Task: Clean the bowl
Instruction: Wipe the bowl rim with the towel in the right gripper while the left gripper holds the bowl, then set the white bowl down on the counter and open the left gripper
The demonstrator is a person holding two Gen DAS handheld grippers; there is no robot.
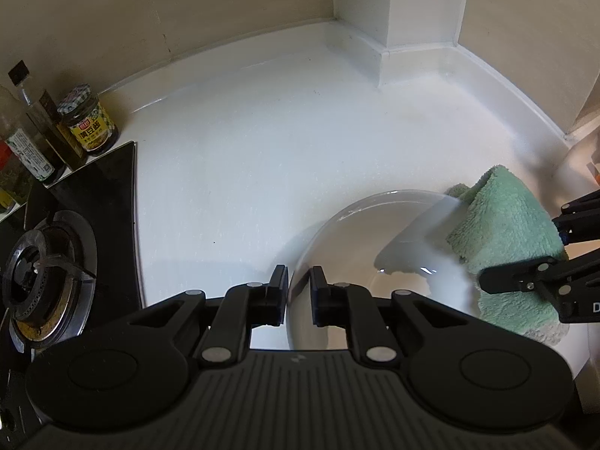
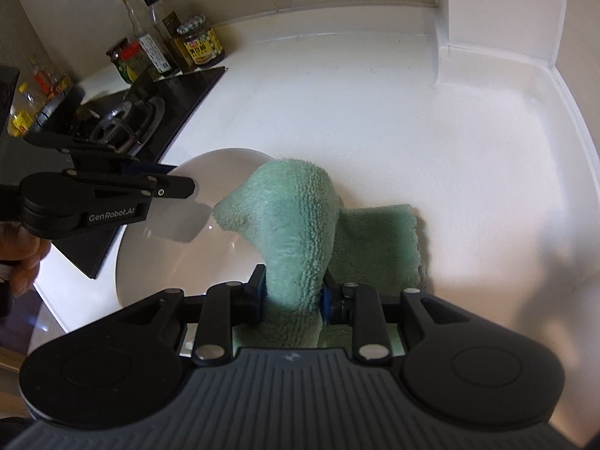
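"GenRobot.AI" stands on the left claw [image 2: 176, 178]; the jar [image 1: 90, 120] label is unreadable.

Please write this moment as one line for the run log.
left gripper: shut on bowl rim | right gripper: shut on green cloth | cloth over bowl

— Where does your left camera sit?
— Behind my left gripper [image 1: 299, 292], angled steeply down, close over the bowl [image 1: 375, 262], facing the counter's back corner [image 1: 360, 48].
— And the right?
— Behind my right gripper [image 2: 292, 292], equally steep and close, facing the same corner. Both views share the bowl, green cloth [image 2: 296, 225], stove [image 1: 41, 273], jars and each other's gripper.
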